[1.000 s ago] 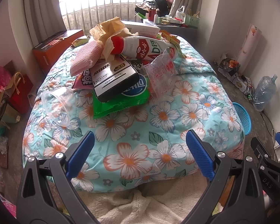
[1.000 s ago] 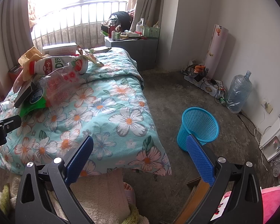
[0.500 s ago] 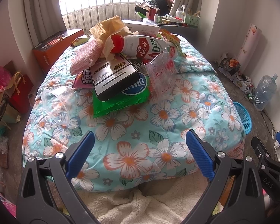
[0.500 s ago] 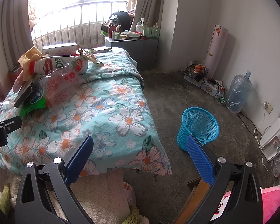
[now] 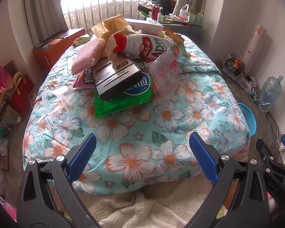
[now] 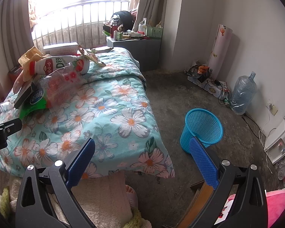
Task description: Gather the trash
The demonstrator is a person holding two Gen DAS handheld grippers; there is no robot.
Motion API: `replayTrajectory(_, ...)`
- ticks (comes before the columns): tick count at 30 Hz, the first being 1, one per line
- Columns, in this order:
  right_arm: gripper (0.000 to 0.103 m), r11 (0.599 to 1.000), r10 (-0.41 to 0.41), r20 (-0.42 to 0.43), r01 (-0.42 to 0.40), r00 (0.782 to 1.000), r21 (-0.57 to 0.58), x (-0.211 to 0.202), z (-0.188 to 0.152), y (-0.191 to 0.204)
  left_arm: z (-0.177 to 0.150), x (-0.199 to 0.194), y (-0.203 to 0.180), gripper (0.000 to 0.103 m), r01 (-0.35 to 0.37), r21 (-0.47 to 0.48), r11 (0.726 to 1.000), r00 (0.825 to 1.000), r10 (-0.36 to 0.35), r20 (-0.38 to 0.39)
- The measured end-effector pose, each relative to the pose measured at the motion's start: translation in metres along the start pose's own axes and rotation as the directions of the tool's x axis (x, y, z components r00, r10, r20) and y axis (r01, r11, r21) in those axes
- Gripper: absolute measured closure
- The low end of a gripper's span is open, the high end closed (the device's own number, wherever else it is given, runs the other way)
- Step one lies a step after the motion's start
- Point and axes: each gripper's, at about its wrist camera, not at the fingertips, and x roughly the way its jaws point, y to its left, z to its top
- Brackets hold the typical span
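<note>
Basket (image 6: 203,129) of blue mesh stands upright on the floor (image 6: 180,98).

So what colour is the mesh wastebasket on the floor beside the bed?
Bright blue. The wastebasket shows best in the right wrist view.

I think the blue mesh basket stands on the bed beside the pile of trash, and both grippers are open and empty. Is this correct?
Not quite. The blue mesh basket stands on the floor beside the bed, not on it; the right wrist view shows this clearly. The rest holds: the pile of trash lies on the bed, and the left gripper and right gripper are open and empty.
</note>
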Motion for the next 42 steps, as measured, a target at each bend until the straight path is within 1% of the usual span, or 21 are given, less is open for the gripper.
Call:
replayTrajectory(12, 0.006, 1.000, 0.003, -0.005, -0.003, 1.000, -0.001, 0.004, -0.001, 0.002, -0.005, 0.005, 0.001, 0.009, -0.008, -0.003, 1.000, 1.000, 0.008, -0.009)
replayTrajectory(17, 0.006, 1.000, 0.010, 0.002, -0.010, 1.000, -0.019, 0.008, 0.005, 0.008, -0.003, 0.007, 0.013, 0.009, -0.011, -0.025, 1.000, 1.000, 0.011, 0.001)
replayTrajectory(18, 0.006, 0.999, 0.017, 0.010, -0.017, 1.000, -0.029, 0.010, 0.011, 0.013, -0.001, 0.007, 0.018, 0.009, -0.005, -0.033, 0.999, 1.000, 0.006, 0.009)
replayTrajectory(20, 0.006, 0.999, 0.027, 0.016, -0.026, 1.000, -0.035, 0.010, 0.015, 0.017, 0.001, 0.004, 0.030, 0.009, 0.018, -0.047, 0.999, 0.999, -0.016, 0.043)
replayTrajectory(22, 0.006, 0.998, 0.054, 0.045, -0.052, 0.997, -0.046, 0.010, 0.028, 0.027, 0.002, 0.000, 0.046, 0.009, 0.053, -0.050, 0.997, 0.994, -0.048, 0.102)
replayTrajectory(24, 0.006, 0.996, 0.076, 0.072, -0.073, 0.994, -0.053, 0.011, 0.037, 0.036, 0.002, -0.006, 0.065, 0.009, 0.066, -0.057, 0.996, 0.983, -0.055, 0.175)
replayTrajectory(25, 0.006, 0.995, 0.087, 0.085, -0.083, 0.993, -0.056, 0.012, 0.041, 0.041, 0.000, -0.009, 0.076, 0.009, 0.069, -0.065, 0.996, 0.975, -0.054, 0.215)
replayTrajectory(28, 0.006, 0.989, 0.141, 0.134, -0.133, 0.981, -0.070, 0.015, 0.056, 0.062, -0.005, -0.014, 0.107, 0.009, 0.095, -0.085, 0.992, 0.944, -0.063, 0.323)
replayTrajectory(29, 0.006, 0.984, 0.169, 0.152, -0.158, 0.974, -0.080, 0.016, 0.060, 0.072, -0.006, -0.014, 0.116, 0.009, 0.097, -0.090, 0.991, 0.937, -0.061, 0.345)
replayTrajectory(30, 0.006, 0.979, 0.195, 0.163, -0.181, 0.967, -0.096, 0.018, 0.062, 0.080, -0.007, -0.013, 0.123, 0.009, 0.091, -0.090, 0.992, 0.933, -0.054, 0.356)
replayTrajectory(32, 0.006, 0.965, 0.242, 0.165, -0.220, 0.956, -0.141, 0.023, 0.065, 0.098, -0.007, -0.008, 0.132, 0.009, 0.074, -0.079, 0.994, 0.936, -0.042, 0.350)
replayTrajectory(33, 0.006, 0.957, 0.269, 0.143, -0.246, 0.953, -0.154, 0.027, 0.068, 0.106, -0.006, -0.005, 0.136, 0.009, 0.071, -0.078, 0.994, 0.940, -0.041, 0.340)
replayTrajectory(34, 0.006, 0.948, 0.295, 0.139, -0.271, 0.945, -0.169, 0.029, 0.070, 0.115, -0.005, -0.001, 0.141, 0.009, 0.077, -0.082, 0.994, 0.943, -0.046, 0.329)
replayTrajectory(38, 0.007, 0.921, 0.380, 0.071, -0.370, 0.922, -0.123, 0.045, 0.086, 0.129, -0.005, 0.012, 0.152, 0.009, 0.101, -0.096, 0.990, 0.950, -0.067, 0.304)
replayTrajectory(39, 0.007, 0.913, 0.403, 0.054, -0.397, 0.914, -0.098, 0.049, 0.093, 0.131, -0.005, 0.014, 0.150, 0.010, 0.097, -0.089, 0.991, 0.952, -0.066, 0.300)
replayTrajectory(42, 0.008, 0.885, 0.465, 0.000, -0.465, 0.885, -0.009, 0.065, 0.111, 0.135, -0.004, 0.026, 0.148, 0.025, 0.091, -0.066, 0.994, 0.961, -0.070, 0.269)
